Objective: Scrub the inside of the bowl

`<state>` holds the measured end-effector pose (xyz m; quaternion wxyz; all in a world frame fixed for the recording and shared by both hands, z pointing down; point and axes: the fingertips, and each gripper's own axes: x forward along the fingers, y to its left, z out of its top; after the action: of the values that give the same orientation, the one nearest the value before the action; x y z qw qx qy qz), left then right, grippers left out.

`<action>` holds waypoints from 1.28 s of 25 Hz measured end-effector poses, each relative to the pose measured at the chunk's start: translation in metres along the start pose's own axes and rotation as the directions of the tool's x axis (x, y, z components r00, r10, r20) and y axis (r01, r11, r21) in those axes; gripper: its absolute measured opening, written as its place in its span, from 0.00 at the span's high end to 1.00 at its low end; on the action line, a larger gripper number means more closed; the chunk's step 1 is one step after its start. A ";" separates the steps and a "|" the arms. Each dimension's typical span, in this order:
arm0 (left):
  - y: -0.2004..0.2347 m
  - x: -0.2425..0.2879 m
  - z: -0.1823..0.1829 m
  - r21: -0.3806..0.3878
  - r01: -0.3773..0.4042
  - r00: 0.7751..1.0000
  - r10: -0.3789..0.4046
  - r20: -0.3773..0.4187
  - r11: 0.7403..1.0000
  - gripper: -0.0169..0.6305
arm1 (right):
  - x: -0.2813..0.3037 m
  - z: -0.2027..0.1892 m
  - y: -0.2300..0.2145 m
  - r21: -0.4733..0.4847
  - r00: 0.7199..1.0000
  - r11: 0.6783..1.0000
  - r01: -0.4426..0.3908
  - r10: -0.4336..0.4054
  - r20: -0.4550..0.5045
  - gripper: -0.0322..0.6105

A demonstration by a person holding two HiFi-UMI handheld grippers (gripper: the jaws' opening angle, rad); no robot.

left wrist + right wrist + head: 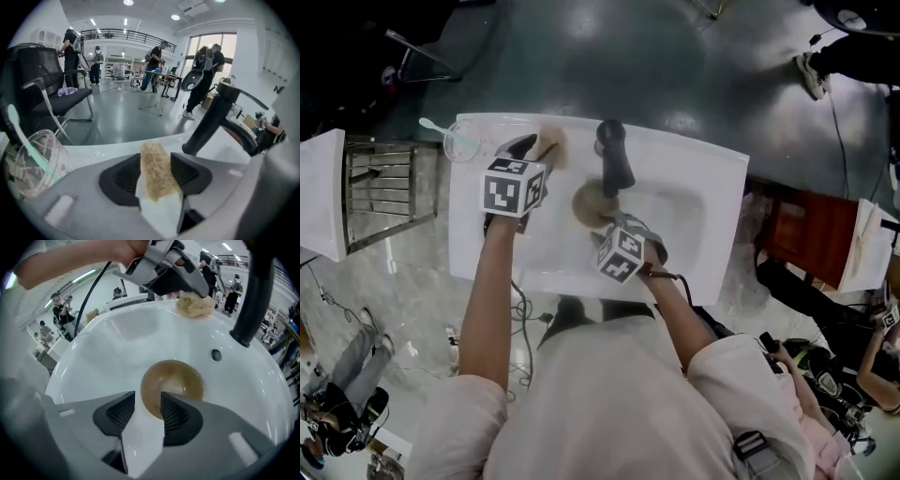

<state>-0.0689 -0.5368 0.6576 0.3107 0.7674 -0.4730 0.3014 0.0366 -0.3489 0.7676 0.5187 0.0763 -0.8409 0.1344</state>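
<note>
Your left gripper (156, 161) jaws apart round sponge (157, 180) at sink (108, 147) rim; right gripper (147, 406) jaws apart, empty, above bowl (178, 378), faucet (253, 301) near.

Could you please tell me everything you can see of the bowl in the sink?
The bowl is small, round and amber-brown. It is glossy and seemingly translucent, like plastic or glass. It stands upright, mouth up, on the floor of the white sink, in front of the black faucet. Nothing shows inside it. The right claw hangs open at its near rim; whether it touches the bowl cannot be told.
</note>
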 end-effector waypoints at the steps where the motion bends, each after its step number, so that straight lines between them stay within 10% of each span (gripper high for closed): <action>1: 0.001 0.002 -0.002 -0.014 0.009 1.000 -0.009 -0.008 1.000 0.66 | 0.004 -0.001 0.002 -0.035 1.000 0.999 0.000 -0.001 -0.020 0.68; 8: -0.004 0.019 -0.006 -0.111 0.085 0.993 -0.093 -0.070 0.990 0.62 | 0.022 -0.007 0.008 -0.210 0.994 0.978 -0.004 -0.019 -0.107 0.68; 21: -0.014 0.014 -0.013 -0.132 0.144 0.986 -0.154 -0.065 0.981 0.75 | 0.027 -0.007 0.000 -0.215 0.992 0.977 0.011 -0.038 -0.122 0.67; 32: -0.020 -0.047 -0.020 -0.115 0.114 0.992 -0.106 0.069 0.987 0.75 | 0.034 -0.009 0.004 -0.274 0.986 0.960 0.052 -0.092 -0.136 0.77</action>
<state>-0.0710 -0.4892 0.6309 0.3569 0.7817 -0.4565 0.2308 0.0276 -0.3417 0.8007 0.5896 0.0257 -0.8073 0.0053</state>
